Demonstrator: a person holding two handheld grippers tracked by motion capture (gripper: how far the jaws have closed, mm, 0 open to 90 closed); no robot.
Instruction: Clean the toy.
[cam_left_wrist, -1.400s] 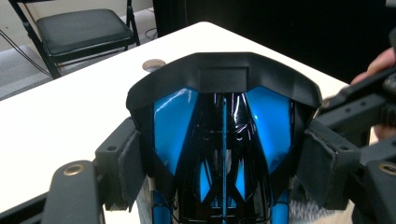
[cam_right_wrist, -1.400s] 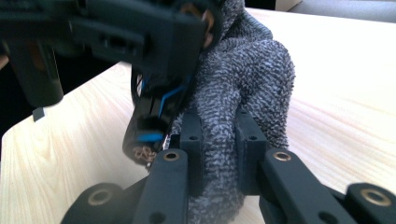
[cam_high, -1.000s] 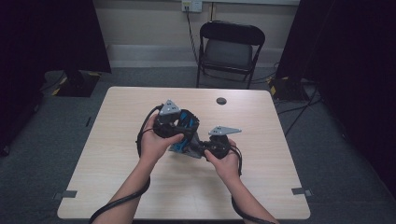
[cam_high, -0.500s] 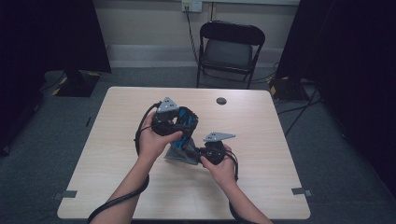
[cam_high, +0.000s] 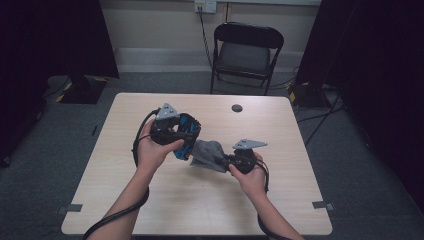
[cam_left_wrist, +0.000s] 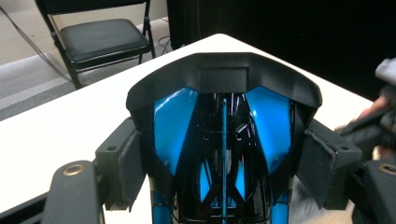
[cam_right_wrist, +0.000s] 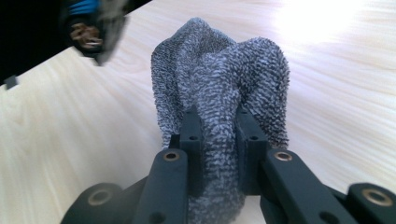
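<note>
High view: the left tool (cam_high: 186, 139) is gripping a blue and black glossy object (cam_high: 187, 135) above the middle of the tabletop (cam_high: 200, 200), toward its far edge. The right tool (cam_high: 226, 160) is pinching a grey cloth (cam_high: 209, 154) just right of it, and the cloth is touching the blue object. A small dark disc (cam_high: 237, 108) is lying near the far edge. A folding chair (cam_high: 246, 52) is standing beyond that edge.

Left tool view: the left tool (cam_left_wrist: 224, 172) is standing wide, its pads (cam_left_wrist: 322, 170) pressing both sides of the blue and black object (cam_left_wrist: 224, 140), which is rising between them.

Right tool view: the right tool (cam_right_wrist: 219, 135) is nearly closed, squeezing a fold of the grey knitted cloth (cam_right_wrist: 219, 84), which is bunching up beyond the tips above the tabletop (cam_right_wrist: 70, 154).
</note>
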